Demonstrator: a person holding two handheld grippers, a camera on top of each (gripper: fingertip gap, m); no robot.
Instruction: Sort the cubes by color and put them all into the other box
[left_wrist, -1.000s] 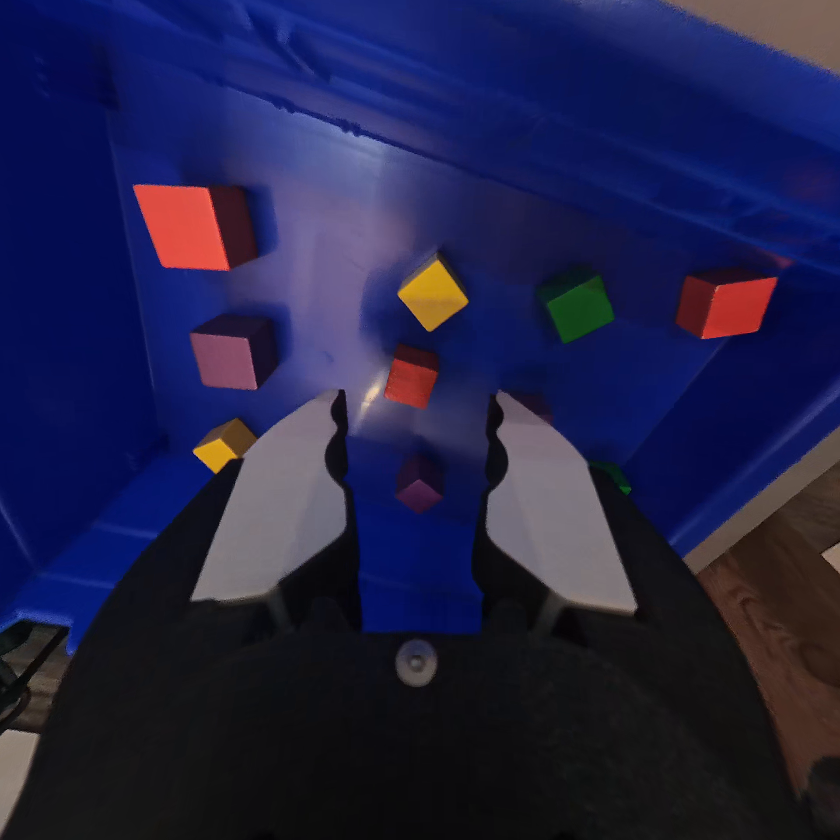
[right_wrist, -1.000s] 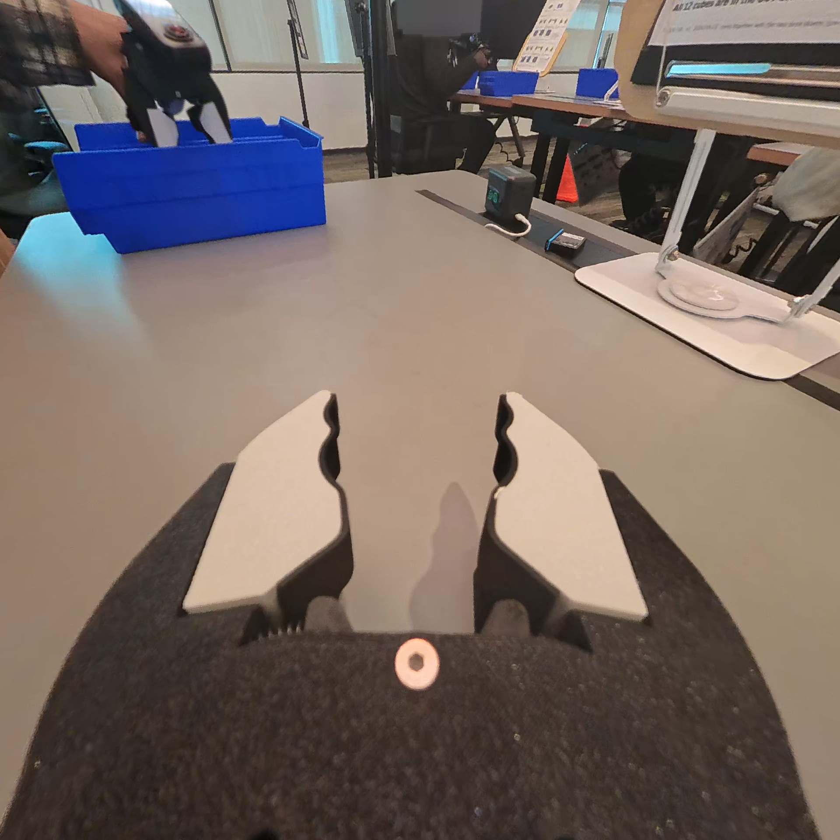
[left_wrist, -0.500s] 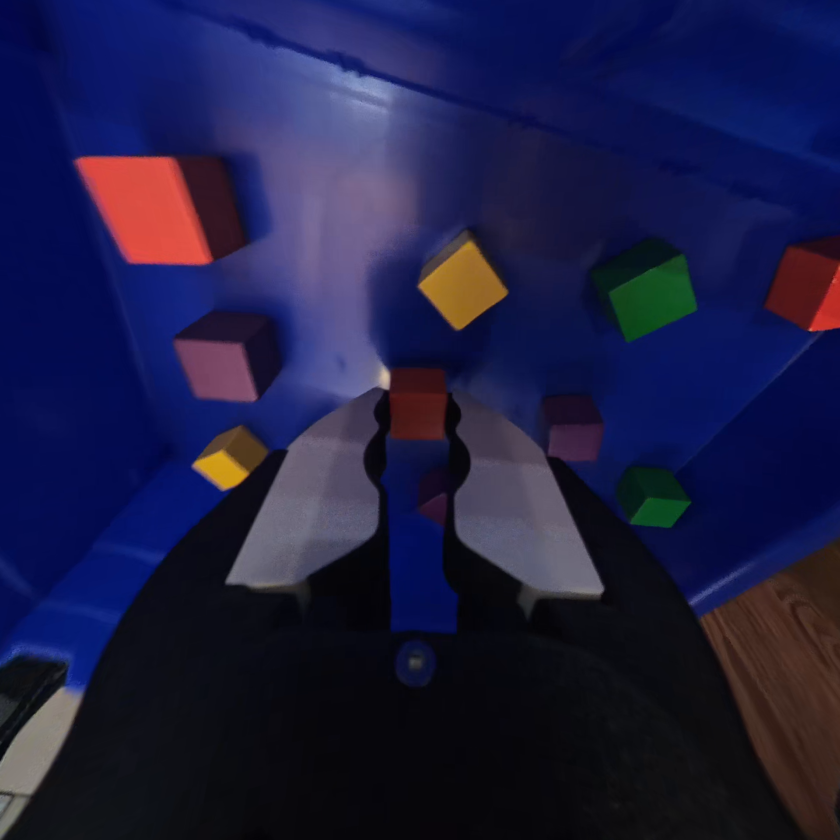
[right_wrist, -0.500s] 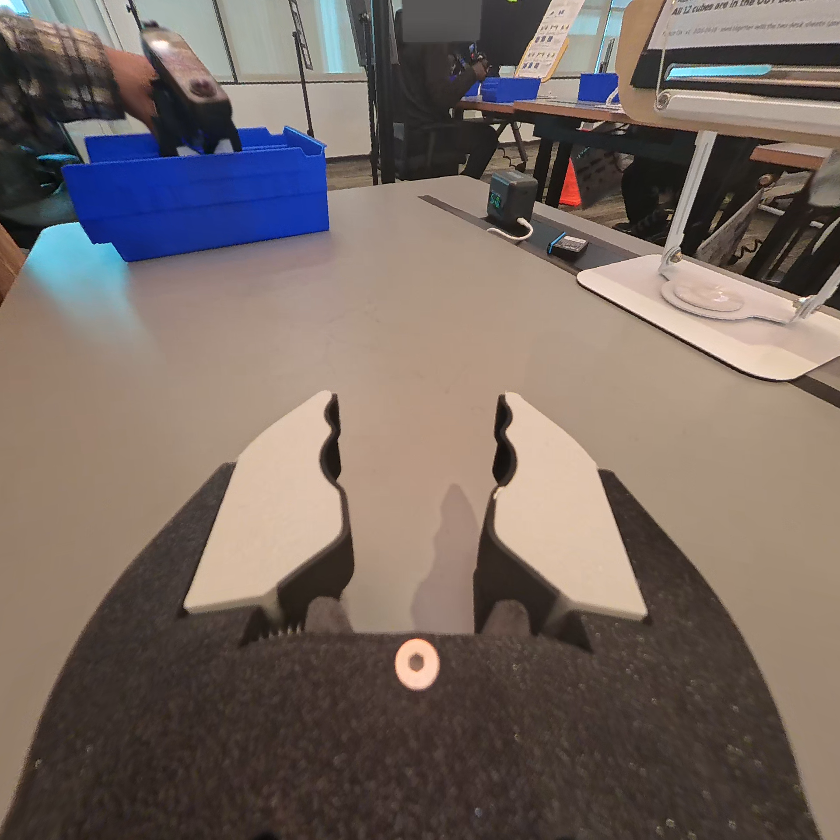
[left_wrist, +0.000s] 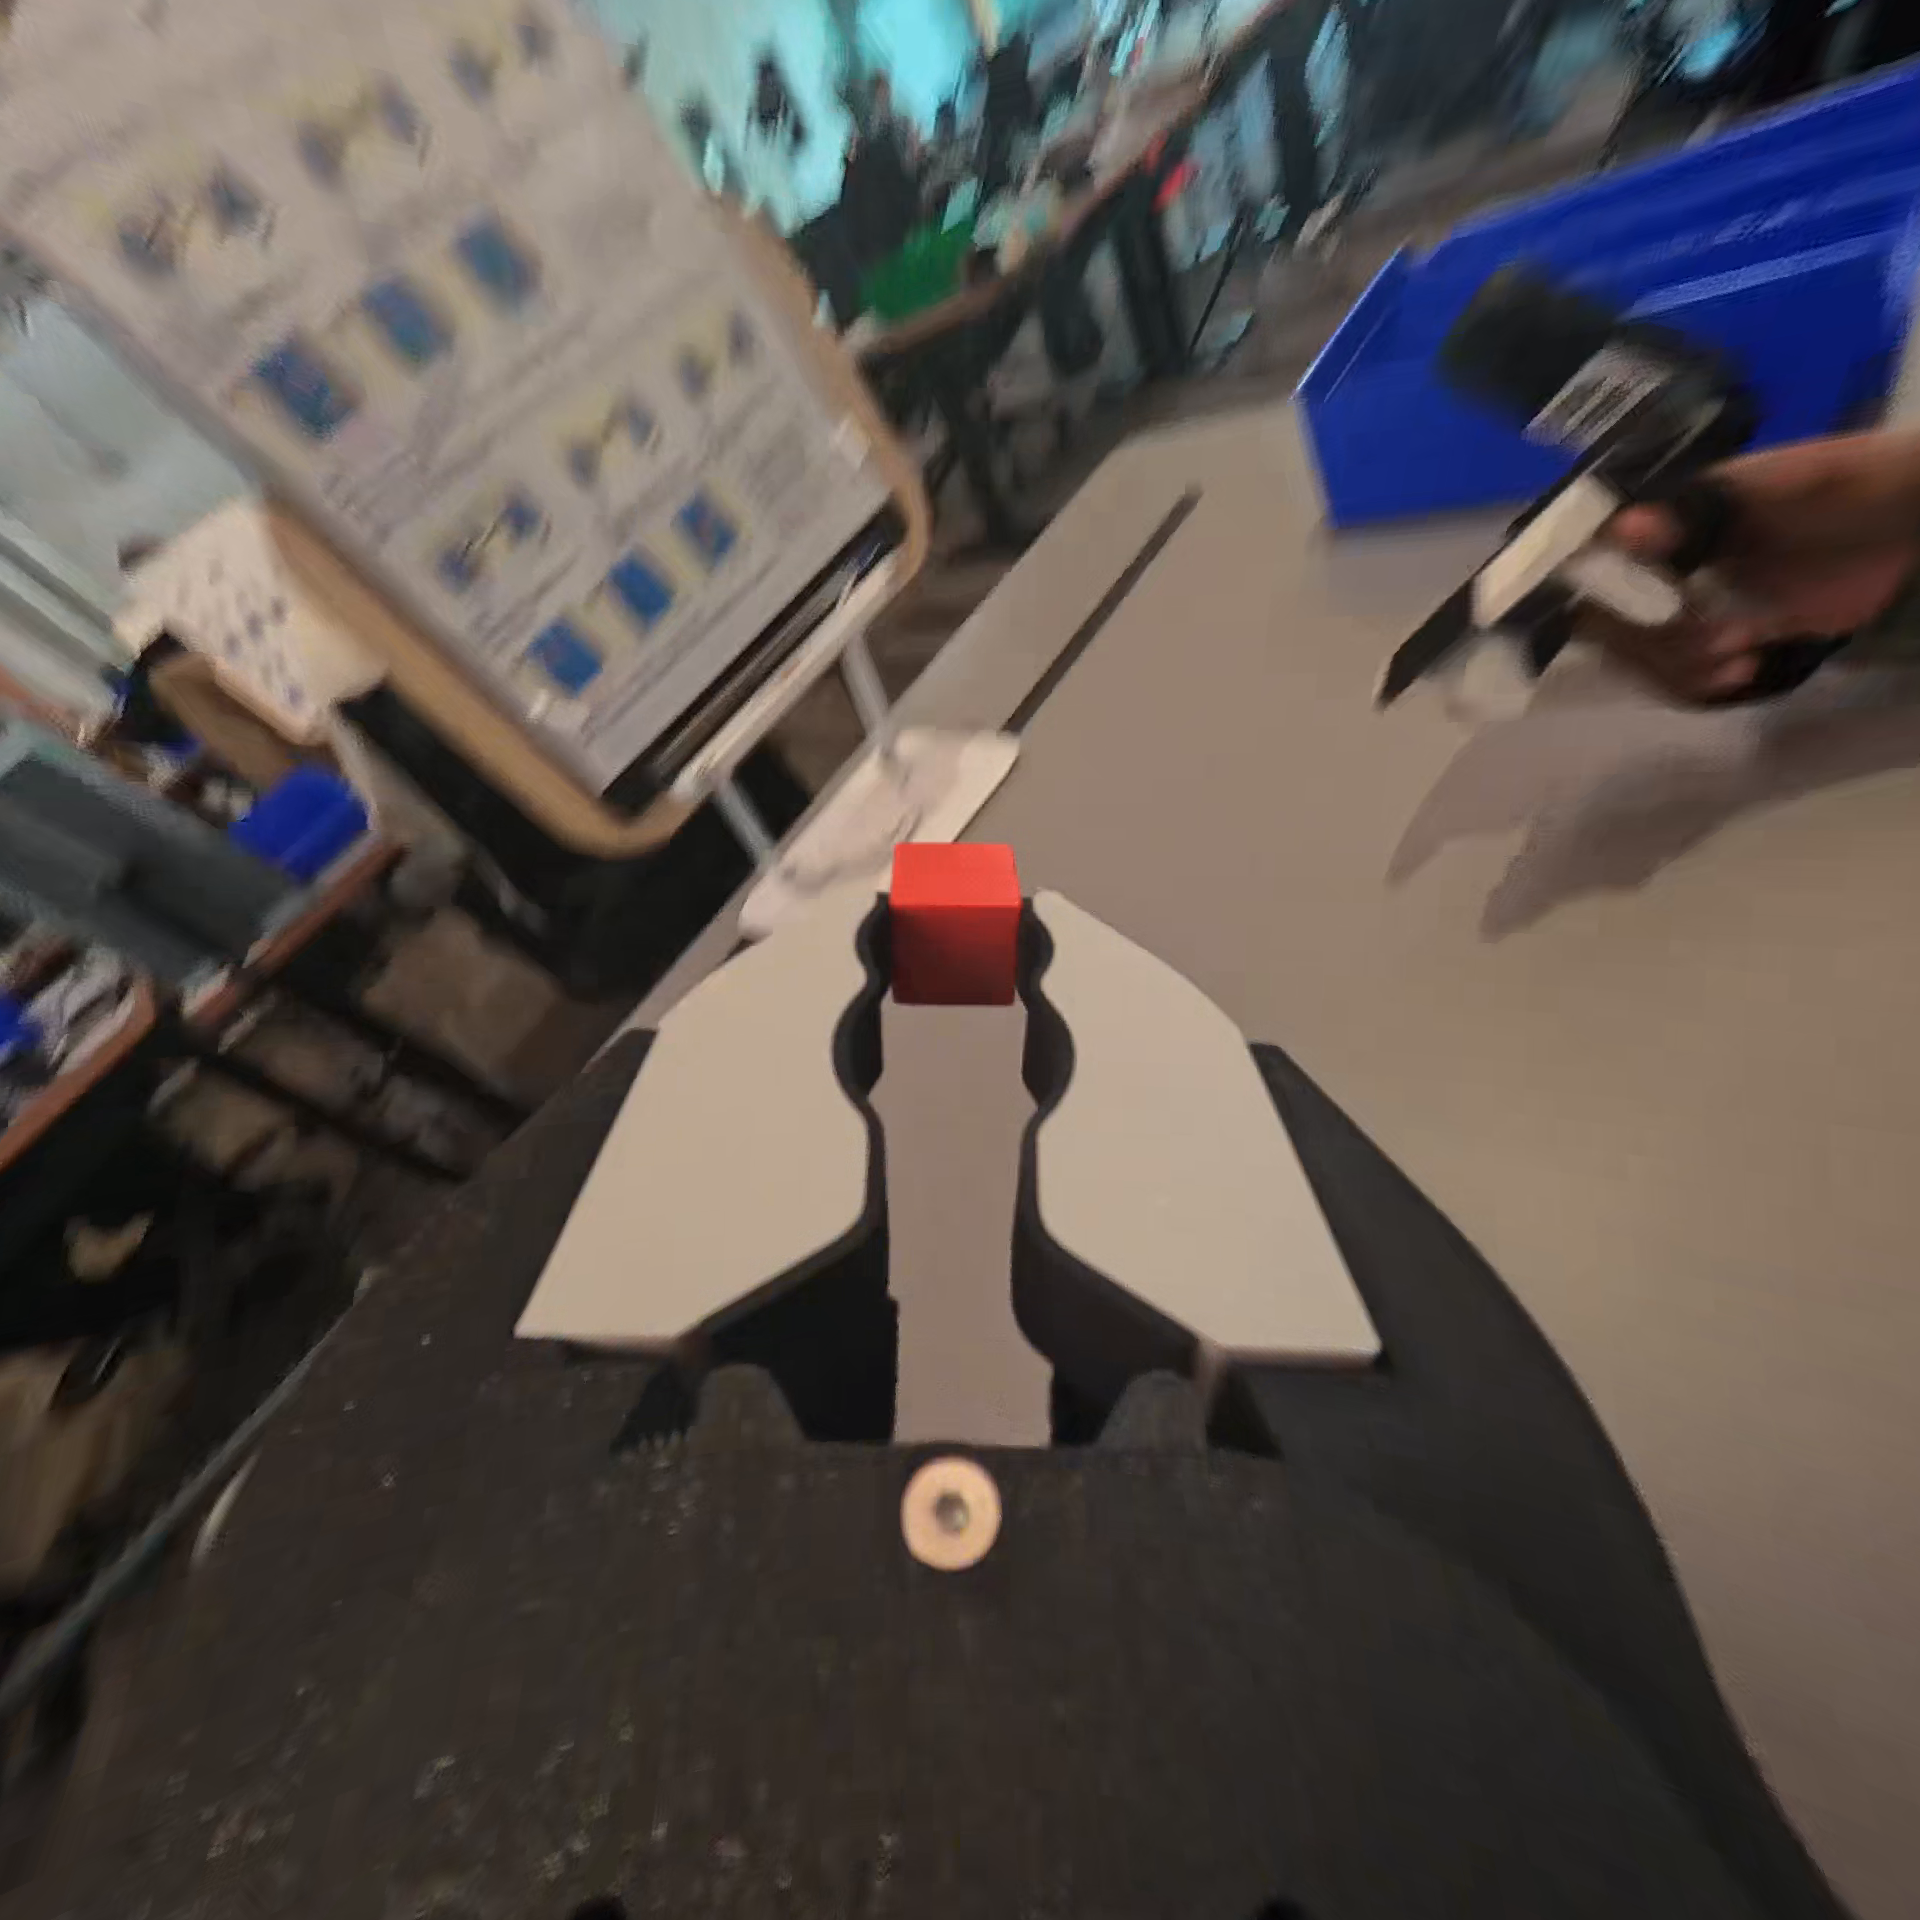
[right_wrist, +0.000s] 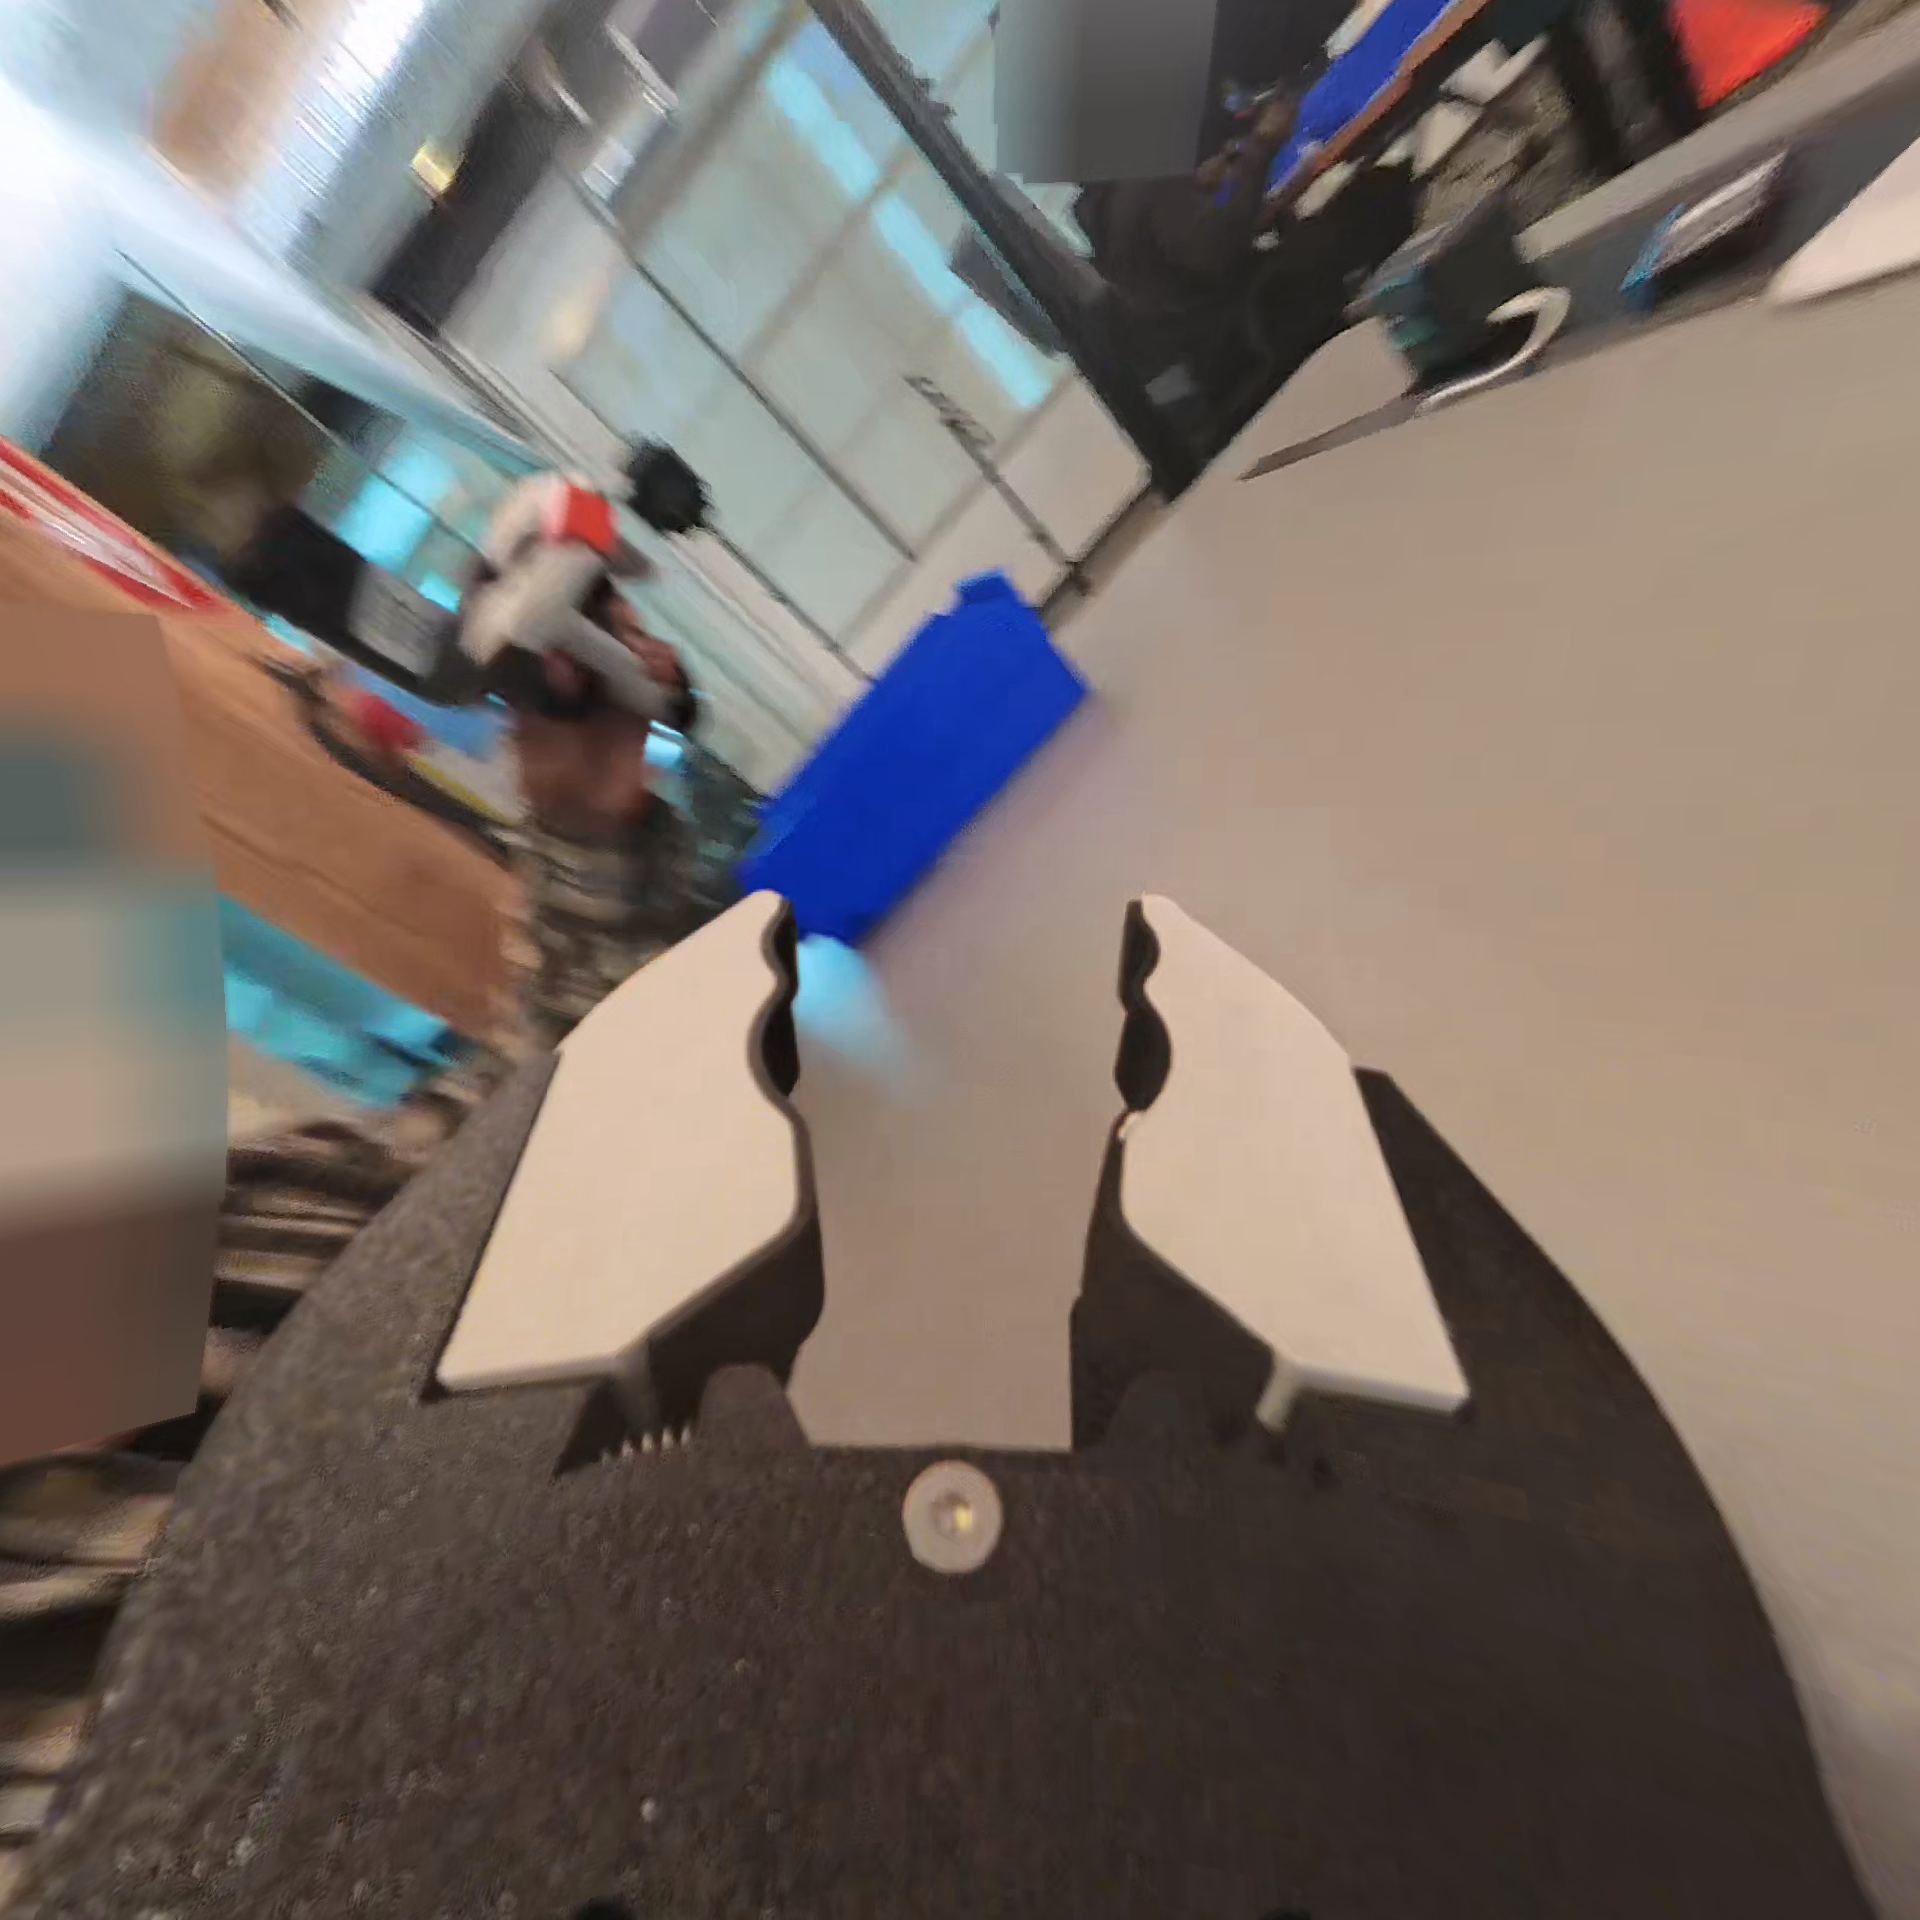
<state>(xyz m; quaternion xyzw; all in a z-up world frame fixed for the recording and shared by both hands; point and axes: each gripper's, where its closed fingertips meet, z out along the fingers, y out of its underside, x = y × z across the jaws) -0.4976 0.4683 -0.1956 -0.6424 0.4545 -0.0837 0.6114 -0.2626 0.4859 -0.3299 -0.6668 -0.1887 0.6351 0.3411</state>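
My left gripper (left_wrist: 954, 914) pinches the red cube (left_wrist: 953, 925) at the very fingertips, aloft over the grey table (left_wrist: 1351, 1039); a jolt could flick it free (shallow grip). My right gripper (right_wrist: 958, 920) stays spread, empty.

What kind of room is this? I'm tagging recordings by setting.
Probably a shared office or lab workspace: long grey tables, a blue plastic bin, a standing board of printed sheets, and glass partition walls.
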